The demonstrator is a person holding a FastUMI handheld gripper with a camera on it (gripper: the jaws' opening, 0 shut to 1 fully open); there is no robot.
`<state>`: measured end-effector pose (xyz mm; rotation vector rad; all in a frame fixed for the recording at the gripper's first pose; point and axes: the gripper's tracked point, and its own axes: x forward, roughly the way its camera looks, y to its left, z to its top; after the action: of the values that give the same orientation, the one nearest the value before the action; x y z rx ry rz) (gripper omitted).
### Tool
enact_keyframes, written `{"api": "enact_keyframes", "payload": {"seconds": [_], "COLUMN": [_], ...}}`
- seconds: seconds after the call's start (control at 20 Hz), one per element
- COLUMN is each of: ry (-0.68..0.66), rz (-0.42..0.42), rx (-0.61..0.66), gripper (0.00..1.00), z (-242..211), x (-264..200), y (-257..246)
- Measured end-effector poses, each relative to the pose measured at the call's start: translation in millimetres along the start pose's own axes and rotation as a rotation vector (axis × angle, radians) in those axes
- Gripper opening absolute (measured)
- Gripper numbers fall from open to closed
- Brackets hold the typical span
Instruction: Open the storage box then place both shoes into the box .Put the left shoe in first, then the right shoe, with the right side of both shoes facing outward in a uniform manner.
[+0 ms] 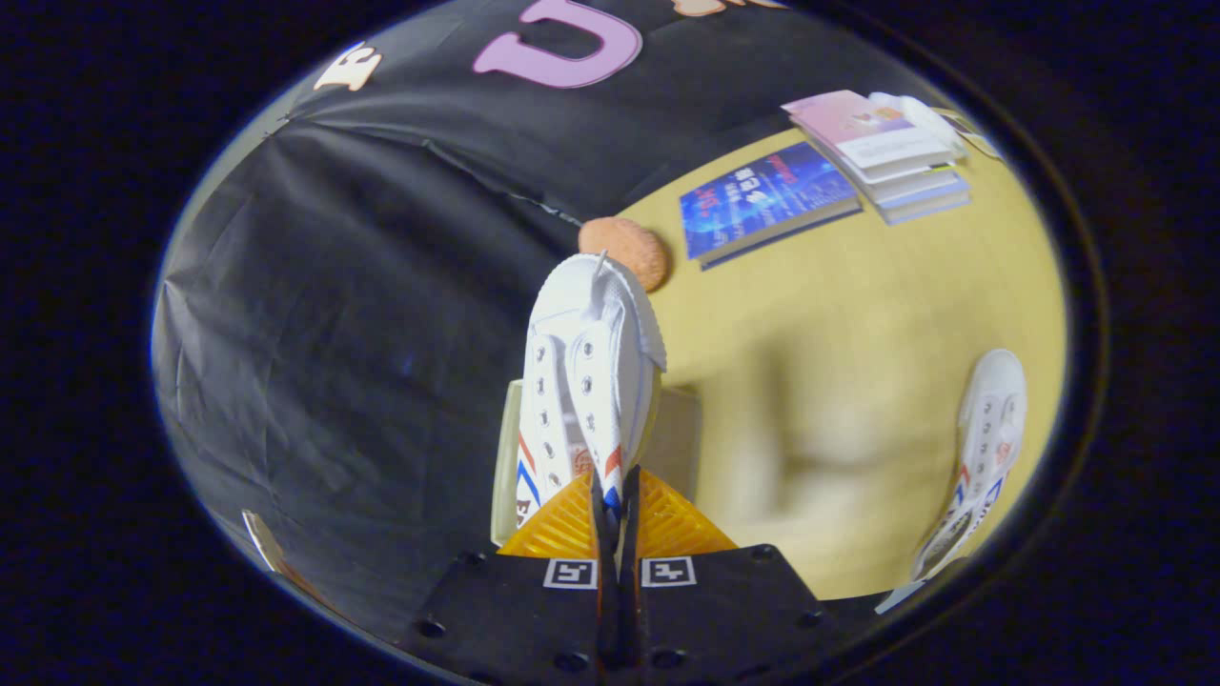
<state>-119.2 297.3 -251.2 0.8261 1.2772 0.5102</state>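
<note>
My gripper (615, 510) is shut on a white sneaker (586, 381) with red and blue stripes, pinching the edge of its collar. The shoe hangs in the air ahead of the fingers, toe pointing away, laces side towards me. Beneath and behind it a pale storage box (507, 467) shows partly, with its rim at the shoe's left; whether it is open I cannot tell. A second matching white sneaker (982, 448) lies on the yellow table (858, 324) well off to the right of the fingers.
A round orange-brown object (631, 246) sits on the table just beyond the held shoe's toe. A blue book (767, 200) and a stack of several books (891, 152) lie further back on the right. The black cloth wall (362, 286) stands at the left.
</note>
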Motion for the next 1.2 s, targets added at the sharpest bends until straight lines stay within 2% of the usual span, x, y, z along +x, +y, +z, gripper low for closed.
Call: {"api": "enact_keyframes", "payload": {"seconds": [0.15, 0.45, 0.65, 0.8, 1.2], "ry": [0.042, 0.162, 0.215, 0.260, 0.283], "rz": [0.051, 0.061, 0.034, 0.021, -0.066], "rx": [-0.035, -0.071, -0.077, -0.032, 0.038], "gripper": [0.03, 0.03, 0.03, 0.03, 0.03], "z": [-13, -63, -85, -100, -109], "x": [20, 69, 94, 110, 139], "y": [37, 70, 76, 80, 66]}}
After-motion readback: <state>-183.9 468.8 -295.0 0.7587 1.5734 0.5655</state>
